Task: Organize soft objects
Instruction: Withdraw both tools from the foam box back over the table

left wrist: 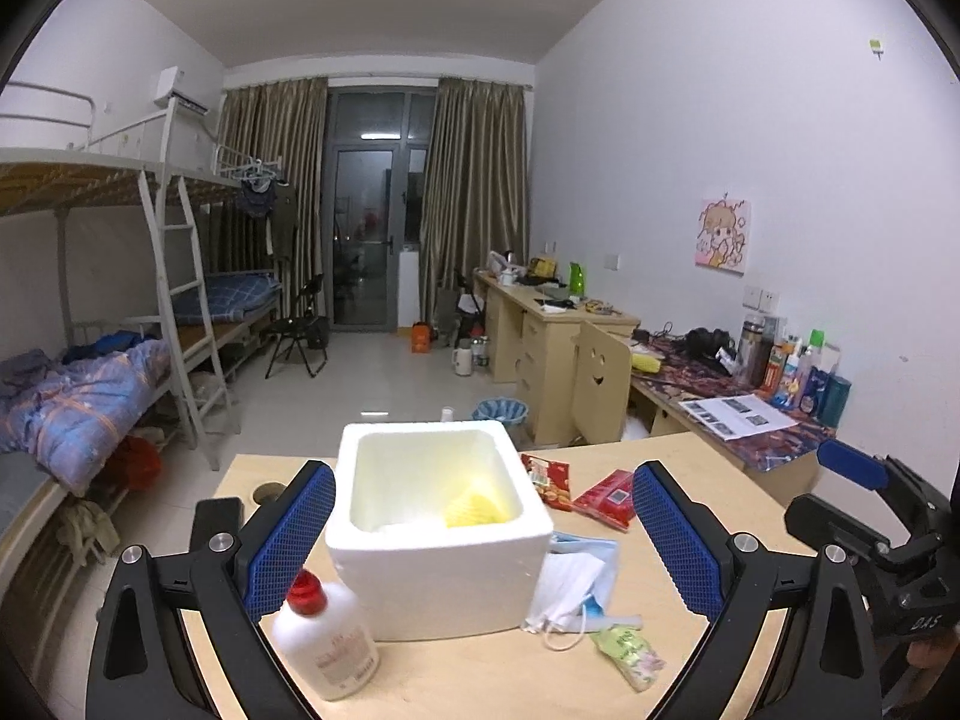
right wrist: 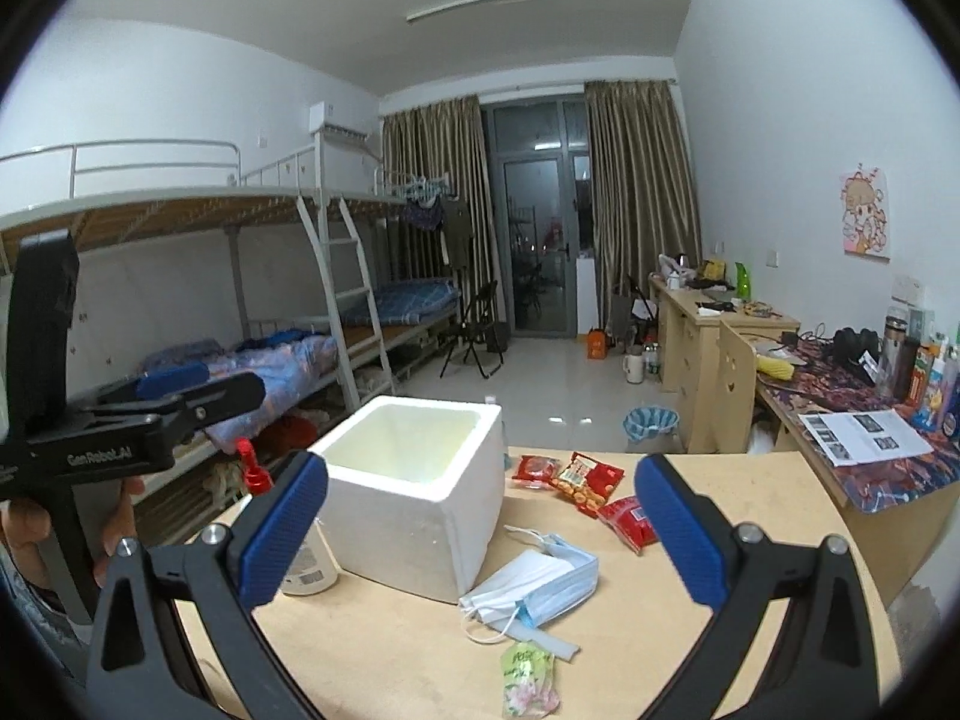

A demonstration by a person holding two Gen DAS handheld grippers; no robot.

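A white foam box [left wrist: 441,576] stands on the wooden table [left wrist: 480,678]; a yellow soft thing [left wrist: 477,507] lies inside it. Blue-white face masks [left wrist: 570,591] lie by its right side. A green packet [left wrist: 630,654] lies in front of them. Red snack packets [left wrist: 606,498] lie behind. My left gripper [left wrist: 483,537] is open and empty, its jaws on either side of the box. My right gripper [right wrist: 480,531] is open and empty above the box [right wrist: 420,516], masks [right wrist: 534,585], green packet [right wrist: 528,684] and red packets [right wrist: 585,480].
A white bottle with a red cap [left wrist: 324,639] stands left of the box, by my left finger. It also shows in the right wrist view [right wrist: 306,558]. Desks [left wrist: 564,324] line the right wall, bunk beds [left wrist: 120,360] the left. A blue bin [left wrist: 501,414] sits on the floor.
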